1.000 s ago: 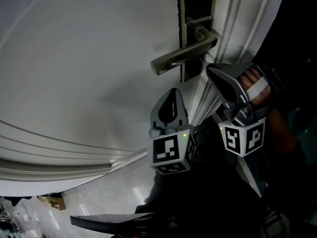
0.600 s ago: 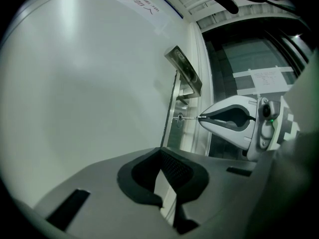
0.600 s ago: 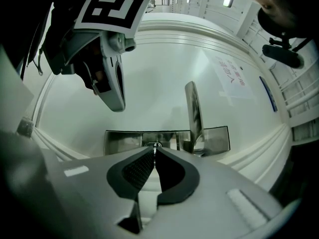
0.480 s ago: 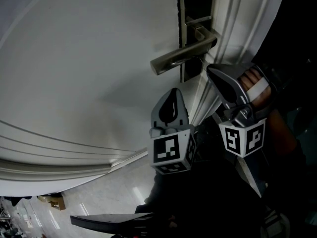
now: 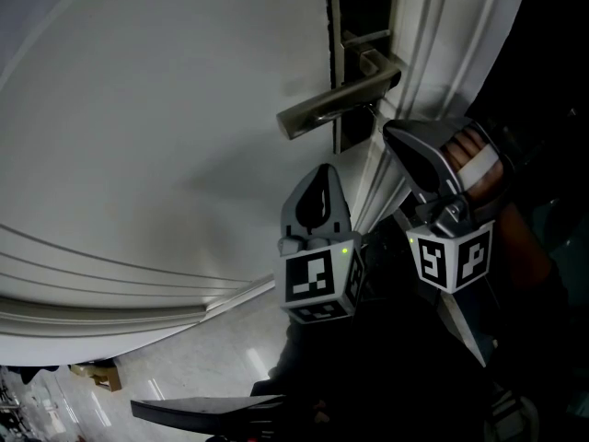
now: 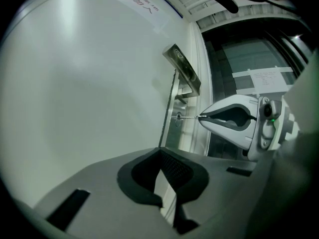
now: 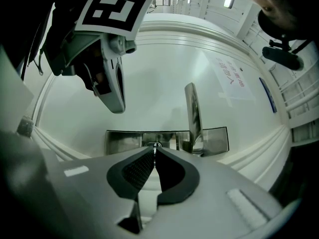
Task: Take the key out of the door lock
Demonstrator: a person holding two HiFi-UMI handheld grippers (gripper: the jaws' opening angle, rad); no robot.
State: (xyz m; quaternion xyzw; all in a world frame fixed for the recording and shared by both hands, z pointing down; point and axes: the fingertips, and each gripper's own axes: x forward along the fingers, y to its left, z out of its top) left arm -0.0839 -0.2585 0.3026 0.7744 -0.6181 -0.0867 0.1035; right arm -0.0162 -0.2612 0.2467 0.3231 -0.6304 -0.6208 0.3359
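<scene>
A thin metal key [image 6: 188,117] sticks out of the lock cylinder [image 6: 178,118] in the steel plate below the lever handle [image 5: 336,105] of a white door [image 5: 156,127]. My right gripper [image 6: 201,117] is shut on the key's outer end, with its tips right at the lock [image 7: 154,145]. In the right gripper view only a sliver of the key [image 7: 154,147] shows between the pads. My left gripper [image 5: 318,175] hangs lower, beside the door face, shut with nothing in it. From the head view the key itself is hidden.
The lever handle [image 7: 192,114] juts out just above the lock. A white moulded door frame [image 5: 442,53] runs close on the right. A dark glass panel [image 6: 249,68] lies past the door's edge. Pale floor [image 5: 212,366] shows below.
</scene>
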